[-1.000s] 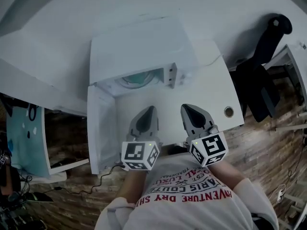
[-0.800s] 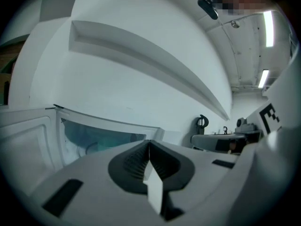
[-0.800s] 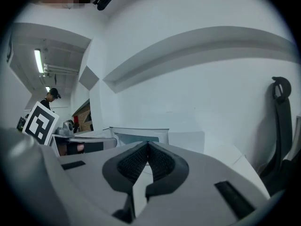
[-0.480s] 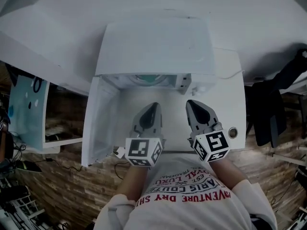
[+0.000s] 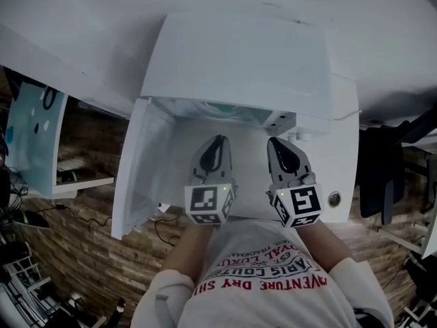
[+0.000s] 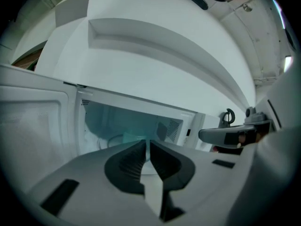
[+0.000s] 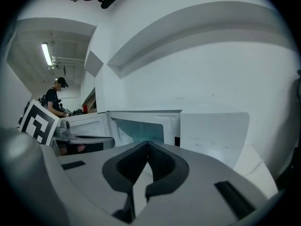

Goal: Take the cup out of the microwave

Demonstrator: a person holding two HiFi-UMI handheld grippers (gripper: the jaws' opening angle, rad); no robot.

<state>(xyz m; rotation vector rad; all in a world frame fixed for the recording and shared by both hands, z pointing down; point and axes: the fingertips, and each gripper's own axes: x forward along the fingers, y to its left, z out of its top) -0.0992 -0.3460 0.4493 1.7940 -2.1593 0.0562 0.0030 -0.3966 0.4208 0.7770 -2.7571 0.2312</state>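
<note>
A white microwave (image 5: 239, 60) stands on the white table (image 5: 345, 149) with its door (image 5: 140, 169) swung open to the left. Its lit, teal-tinted cavity (image 6: 136, 124) faces me. Inside, on the turntable, is a pale cup-like shape (image 6: 131, 138), mostly hidden behind the left jaws. My left gripper (image 5: 217, 142) is in front of the opening, shut and empty, with its tips pointing into the cavity (image 6: 146, 142). My right gripper (image 5: 278, 144) is beside it, in front of the control panel (image 7: 214, 135). It is also shut and holds nothing (image 7: 147, 144).
A black chair (image 5: 382, 176) stands to the right of the table. A round cable hole (image 5: 334, 199) sits near the table's front right corner. The open door blocks the left side. A person (image 7: 54, 98) stands far off in the room.
Both grippers have moved forward and down towards the microwave opening, staying shut. The microwave now sits more central and closer in the head view.
</note>
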